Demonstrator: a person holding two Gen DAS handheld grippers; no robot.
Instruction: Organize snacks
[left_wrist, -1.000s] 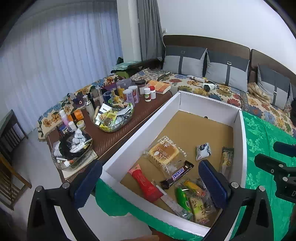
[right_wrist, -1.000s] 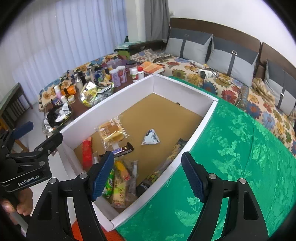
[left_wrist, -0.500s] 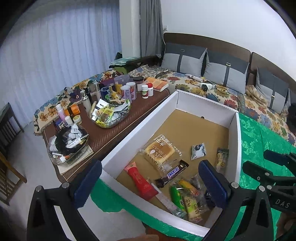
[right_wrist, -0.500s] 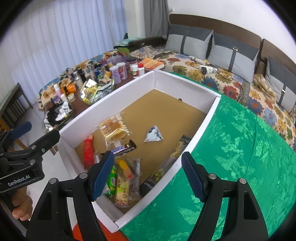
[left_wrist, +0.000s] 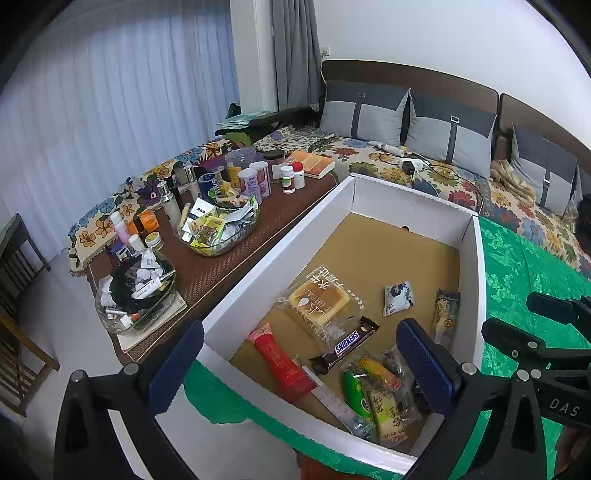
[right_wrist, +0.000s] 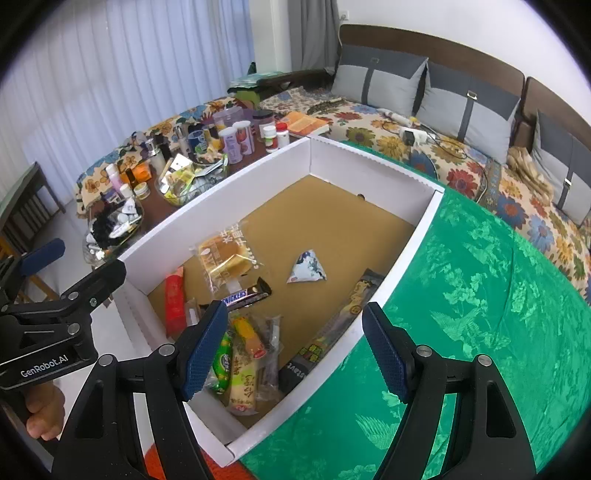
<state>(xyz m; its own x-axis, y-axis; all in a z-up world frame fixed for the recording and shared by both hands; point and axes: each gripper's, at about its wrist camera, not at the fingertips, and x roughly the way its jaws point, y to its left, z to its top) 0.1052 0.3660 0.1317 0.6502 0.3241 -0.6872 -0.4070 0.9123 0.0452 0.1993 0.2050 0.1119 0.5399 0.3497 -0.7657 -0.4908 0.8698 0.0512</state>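
I hold my left gripper (left_wrist: 299, 365) over the near left corner of the box (left_wrist: 469, 258), its jaws spread wide with nothing between them. My right gripper (right_wrist: 295, 350) hangs over the near right wall of the box, also wide open and empty; its left pad sits above the snack pile and its right pad above the green cloth (right_wrist: 480, 295). The box is white-walled with a brown floor and rests on that cloth. All the snacks lie inside it, toward the near end: a bread pack (left_wrist: 319, 301) with a Snickers bar (left_wrist: 345, 345) just beside its near edge, a red tube (left_wrist: 282, 363) along the left side, a small white pouch (left_wrist: 397, 297) apart in the middle, and a long dark packet (left_wrist: 445, 312) against the right wall. A heap of wrapped sticks (left_wrist: 373, 395), green and yellow, fills the near corner. To the left of the box stands a brown table (left_wrist: 221, 266) crowded with bottles, jars and two glass bowls (left_wrist: 218, 229).
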